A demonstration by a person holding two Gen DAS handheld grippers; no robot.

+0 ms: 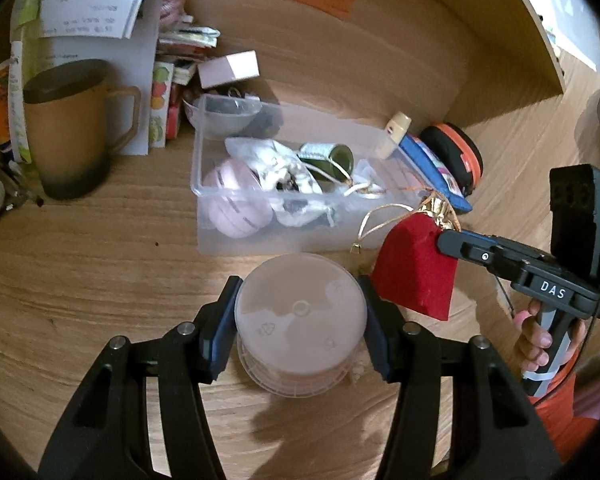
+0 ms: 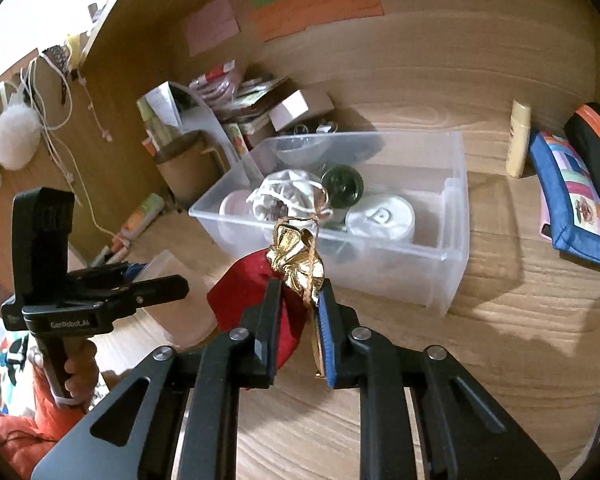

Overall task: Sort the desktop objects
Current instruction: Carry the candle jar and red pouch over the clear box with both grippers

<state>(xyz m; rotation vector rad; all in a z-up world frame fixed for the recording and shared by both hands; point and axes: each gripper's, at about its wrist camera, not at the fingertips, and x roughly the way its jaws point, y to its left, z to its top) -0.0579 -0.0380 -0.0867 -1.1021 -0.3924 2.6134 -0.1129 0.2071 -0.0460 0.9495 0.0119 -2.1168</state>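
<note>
My left gripper [image 1: 300,312] is shut on a round translucent plastic tub [image 1: 300,320], its blue pads pressed to both sides, just above the wooden desk. My right gripper [image 2: 298,292] is shut on a red velvet pouch [image 2: 252,292] with a gold drawstring top [image 2: 298,254], held off the desk. In the left wrist view the red pouch [image 1: 416,268] hangs from the right gripper [image 1: 446,240] beside the tub. Behind both stands a clear plastic bin [image 1: 208,196] that holds a pink round case [image 1: 234,206], a white drawstring bag [image 1: 276,168] and a green roll [image 1: 332,160].
A brown mug [image 1: 66,128] and stacked papers and boxes fill the back left. A small pink box [image 1: 228,68], a cream tube [image 1: 396,132], a blue pouch [image 2: 572,196] and a black-orange case [image 1: 456,152] lie right of the bin [image 2: 452,232]. Bare desk [image 2: 520,340] spreads at the front right.
</note>
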